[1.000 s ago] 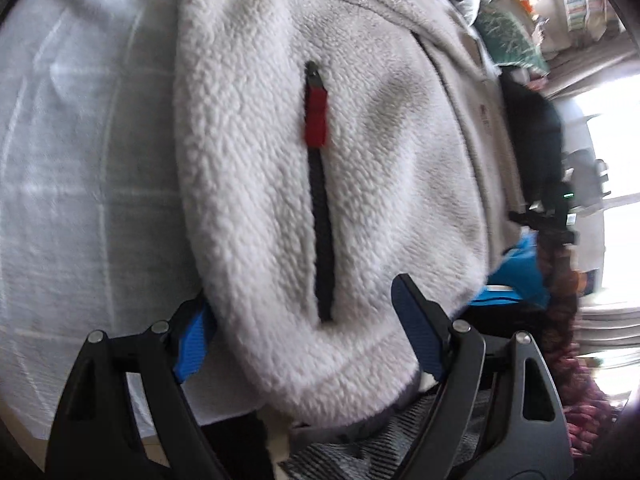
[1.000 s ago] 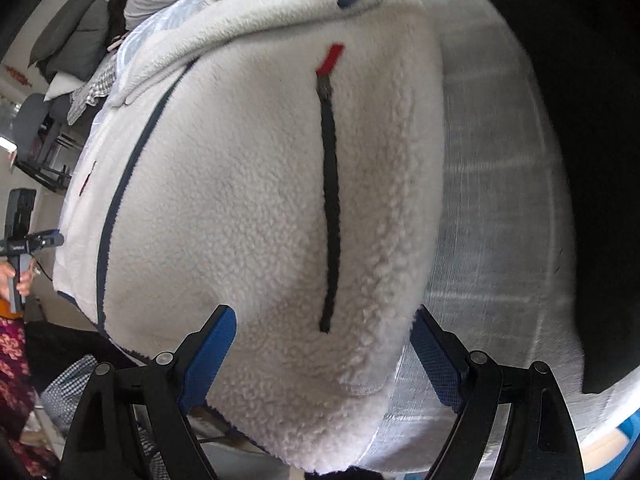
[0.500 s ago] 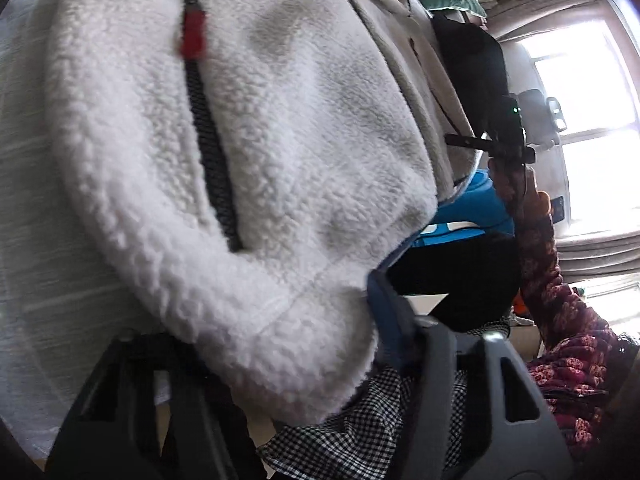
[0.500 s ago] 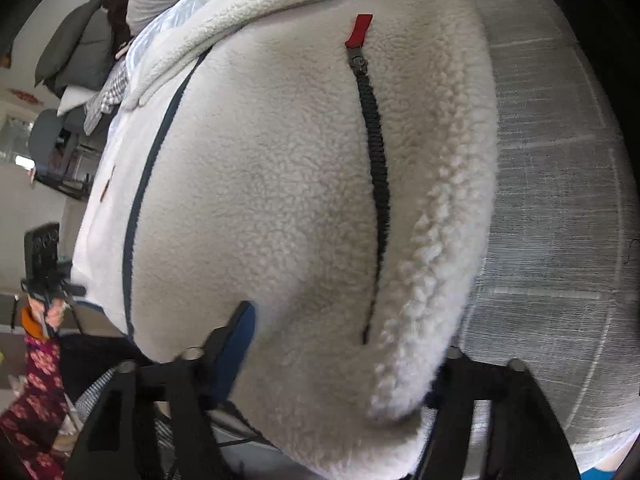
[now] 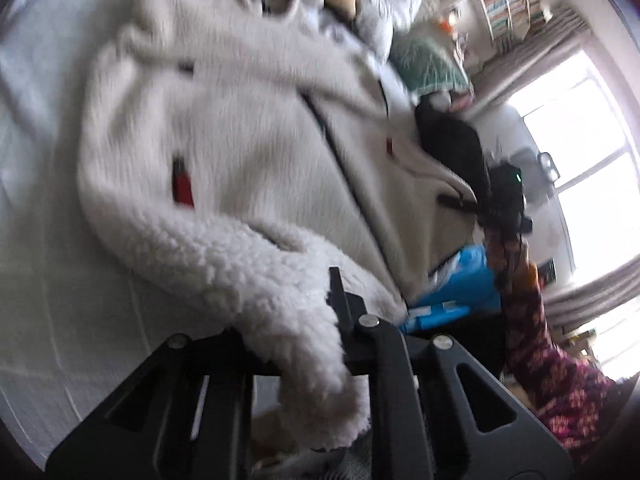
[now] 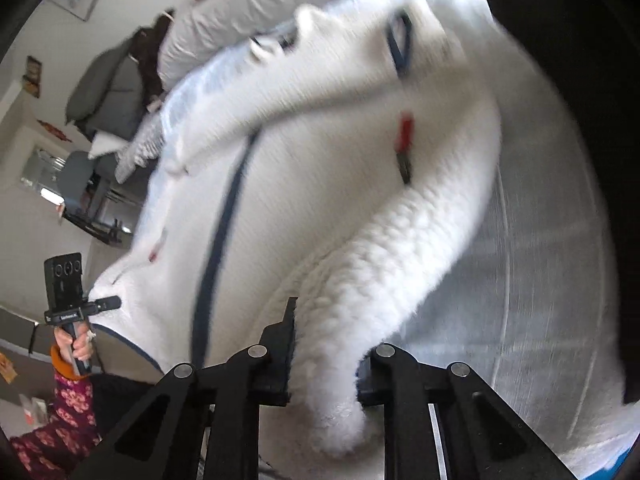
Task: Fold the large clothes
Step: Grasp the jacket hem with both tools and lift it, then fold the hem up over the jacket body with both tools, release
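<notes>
Fleece hem (image 5: 304, 344) inside left claw (image 5: 296, 344)

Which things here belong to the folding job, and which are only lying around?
Belongs to the job:
- white fleece jacket, its bottom edge pinched at two corners
- left claw, closed on the hem
- right claw, closed on the hem
- white bedsheet under it

Just lying about:
- green pillow
- grey cushion
- bookshelf
- blue bag
</notes>
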Demonstrator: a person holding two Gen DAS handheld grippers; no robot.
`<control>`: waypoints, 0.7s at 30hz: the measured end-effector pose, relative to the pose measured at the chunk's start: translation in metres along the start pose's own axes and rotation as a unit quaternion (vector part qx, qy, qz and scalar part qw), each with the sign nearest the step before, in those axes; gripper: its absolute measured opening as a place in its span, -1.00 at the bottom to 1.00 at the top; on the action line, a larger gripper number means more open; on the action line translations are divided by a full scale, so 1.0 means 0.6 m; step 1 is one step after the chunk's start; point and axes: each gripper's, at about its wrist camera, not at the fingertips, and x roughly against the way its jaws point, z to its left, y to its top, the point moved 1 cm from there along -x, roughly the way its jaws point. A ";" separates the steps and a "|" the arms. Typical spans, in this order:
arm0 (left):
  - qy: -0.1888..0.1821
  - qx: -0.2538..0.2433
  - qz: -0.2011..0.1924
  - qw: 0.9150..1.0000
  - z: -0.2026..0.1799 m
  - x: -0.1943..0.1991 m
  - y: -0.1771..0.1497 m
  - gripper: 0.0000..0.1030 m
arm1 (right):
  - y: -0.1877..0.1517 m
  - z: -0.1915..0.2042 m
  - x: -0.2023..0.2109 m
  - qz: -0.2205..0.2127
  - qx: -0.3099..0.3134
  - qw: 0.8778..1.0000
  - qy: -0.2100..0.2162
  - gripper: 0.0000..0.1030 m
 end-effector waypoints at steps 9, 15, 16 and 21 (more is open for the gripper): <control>0.079 0.028 -0.167 0.982 -0.016 0.050 0.108 -0.69 | 0.103 0.056 0.064 -0.144 -0.001 0.989 -0.030 -0.63; 0.133 0.050 -0.274 0.951 -0.009 0.055 0.187 -0.68 | 0.173 0.060 0.060 -0.222 -0.024 0.971 -0.084 -0.63; 0.141 0.057 -0.287 0.946 -0.003 0.052 0.197 -0.67 | 0.183 0.054 0.055 -0.231 -0.033 0.969 -0.087 -0.62; 0.191 0.080 -0.326 0.923 0.028 0.007 0.248 -0.67 | 0.228 0.012 0.015 -0.257 -0.088 0.958 -0.094 -0.61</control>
